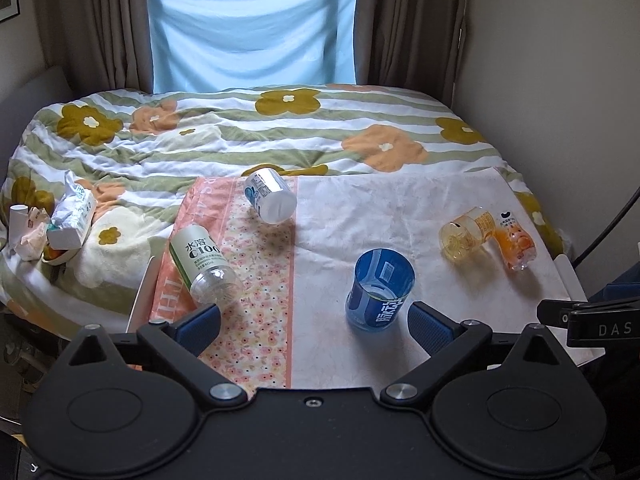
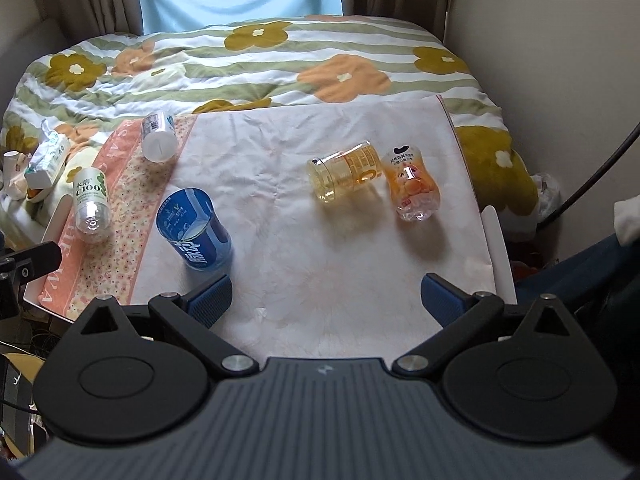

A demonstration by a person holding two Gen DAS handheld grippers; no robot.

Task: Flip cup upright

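The blue cup (image 1: pixel 380 290) stands upright, mouth up, on the white part of the surface (image 1: pixel 440 216), just beyond the left tool (image 1: pixel 314 322), whose 2 fingers are spread wide and hold nothing. The right tool (image 2: pixel 326 298) hangs level over the near edge, fingers likewise apart and empty. 4 other cups lie tipped: green-label (image 1: pixel 202 266) and white (image 1: pixel 270 196) left, yellow (image 2: pixel 346 176) touching orange (image 2: pixel 412 186) right.

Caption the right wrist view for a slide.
Open right claw hovers over cloth: blue cup upright, four cut bottles lying on their sides.
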